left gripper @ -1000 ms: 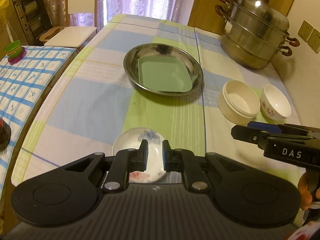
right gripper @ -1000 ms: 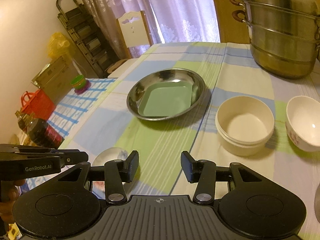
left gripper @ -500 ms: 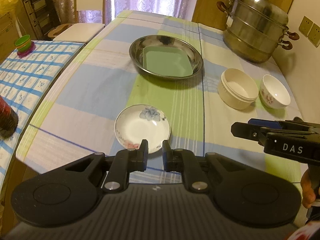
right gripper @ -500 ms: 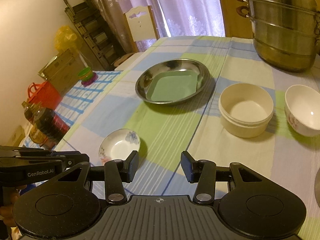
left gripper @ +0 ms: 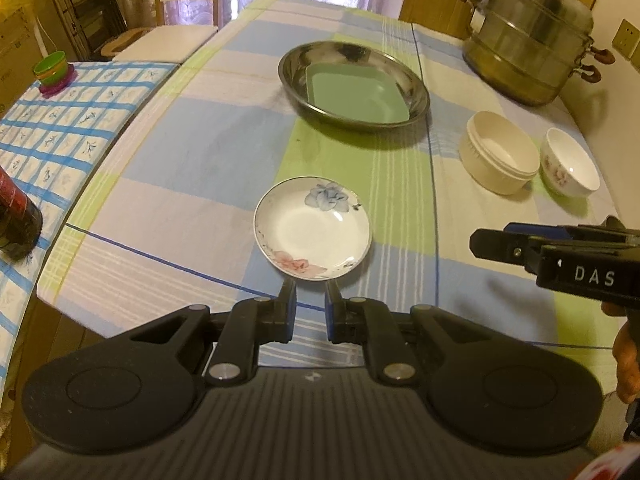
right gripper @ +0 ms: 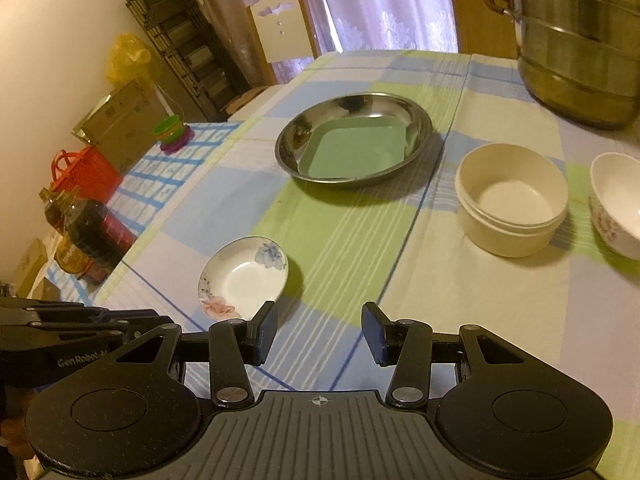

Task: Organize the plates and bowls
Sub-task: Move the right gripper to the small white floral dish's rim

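One floral saucer (left gripper: 313, 233) lies just ahead of clenched left gripper (left gripper: 310, 294) (right gripper (right gripper: 319, 323) released).

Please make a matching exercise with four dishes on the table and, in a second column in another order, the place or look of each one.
Things:
1. green tray
2. flowered saucer
3. cream bowl
4. steel basin

Descriptions:
A. just ahead of the left gripper
B. holds another dish
C. beside a small white bowl
D. lies inside a metal dish

Pairs: 1-D, 2-A, 3-C, 4-B
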A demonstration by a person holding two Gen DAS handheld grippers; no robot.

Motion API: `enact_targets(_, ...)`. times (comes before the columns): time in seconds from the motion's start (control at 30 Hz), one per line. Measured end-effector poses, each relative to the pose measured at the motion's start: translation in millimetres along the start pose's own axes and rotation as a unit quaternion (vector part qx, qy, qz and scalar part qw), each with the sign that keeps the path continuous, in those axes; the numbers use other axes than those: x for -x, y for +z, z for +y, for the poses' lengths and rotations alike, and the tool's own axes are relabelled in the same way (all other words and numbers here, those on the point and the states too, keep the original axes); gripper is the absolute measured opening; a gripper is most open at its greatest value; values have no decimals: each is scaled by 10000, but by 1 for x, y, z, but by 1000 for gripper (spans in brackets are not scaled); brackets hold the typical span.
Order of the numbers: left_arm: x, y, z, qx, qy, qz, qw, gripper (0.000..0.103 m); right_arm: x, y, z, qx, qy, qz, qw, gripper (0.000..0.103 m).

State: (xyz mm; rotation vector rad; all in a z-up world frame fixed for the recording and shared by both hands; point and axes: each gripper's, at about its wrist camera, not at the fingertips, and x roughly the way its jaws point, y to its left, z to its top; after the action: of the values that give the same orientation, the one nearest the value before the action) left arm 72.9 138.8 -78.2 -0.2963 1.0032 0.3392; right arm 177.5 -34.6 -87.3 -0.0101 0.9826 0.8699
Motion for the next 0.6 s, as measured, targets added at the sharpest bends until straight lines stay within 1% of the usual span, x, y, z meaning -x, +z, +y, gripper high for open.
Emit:
enact_targets(0.1,-10,4,7,-18,23,89,10000,15,-10,3,4,-11,-17,55,10000,47)
enact_targets(0.4,-27,13,26,-21,-54,239,9997,16,-42,8,13,-102,-48,330,9994,47)
enact_targets(0.6,-34,18,34,-14,-110,300,9995,16,-55,9,19,-100,-98,446,9989,47)
